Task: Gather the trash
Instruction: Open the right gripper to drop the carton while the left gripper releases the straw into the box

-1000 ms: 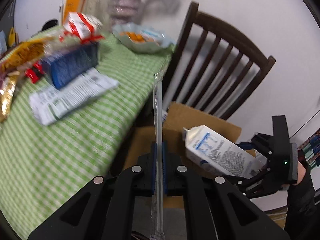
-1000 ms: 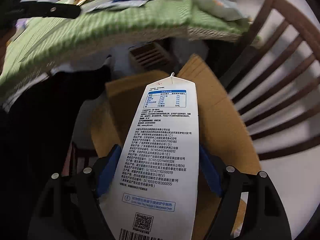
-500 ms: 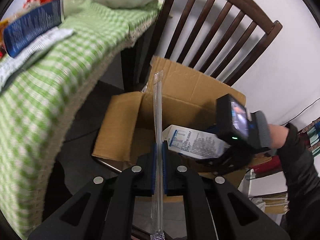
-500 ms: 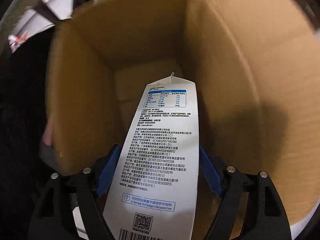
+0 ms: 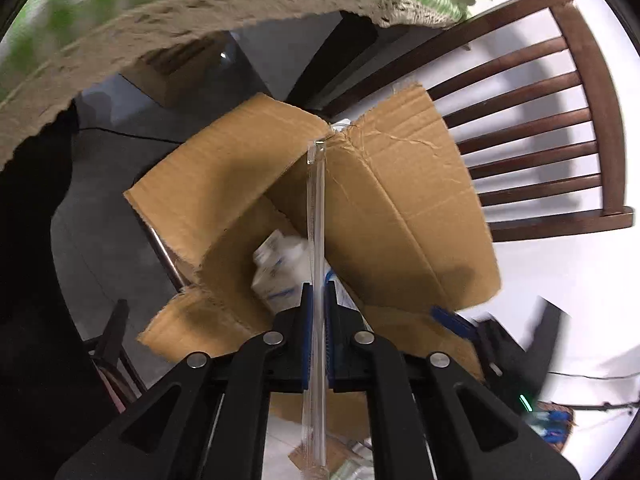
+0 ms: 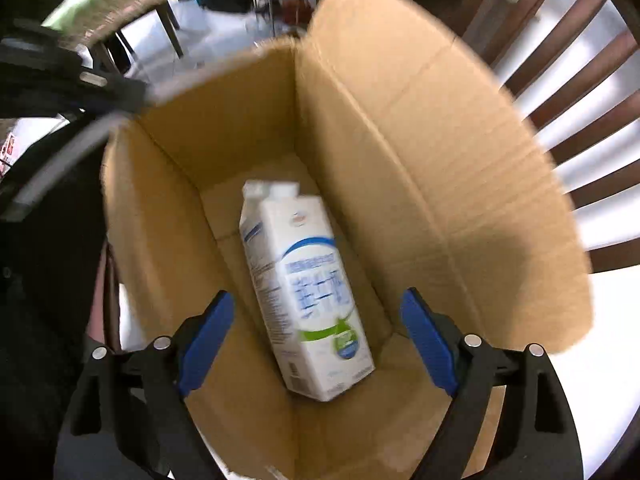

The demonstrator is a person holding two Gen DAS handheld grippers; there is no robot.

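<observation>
A white milk carton (image 6: 304, 284) with blue and green print lies at the bottom of an open cardboard box (image 6: 420, 152), free of any grip. My right gripper (image 6: 316, 340) hovers over the box mouth, its jaws opening, blue pads apart on either side of the carton without touching it. My left gripper (image 5: 316, 304) is shut on a long clear plastic straw wrapper (image 5: 316, 216) that sticks up past the box's flaps. The carton (image 5: 276, 272) shows inside the box (image 5: 392, 208) in the left wrist view, and the right gripper (image 5: 480, 332) is at the lower right there.
A dark wooden chair (image 5: 560, 128) stands behind the box against a white wall. The table's green checked cloth edge (image 5: 200, 8) hangs above the box. A dark sleeve (image 6: 48, 240) fills the left of the right wrist view.
The right gripper let go of the milk carton, which dropped to the box floor. The left gripper came down from the tabletop to just over the box, still holding the straw wrapper.
</observation>
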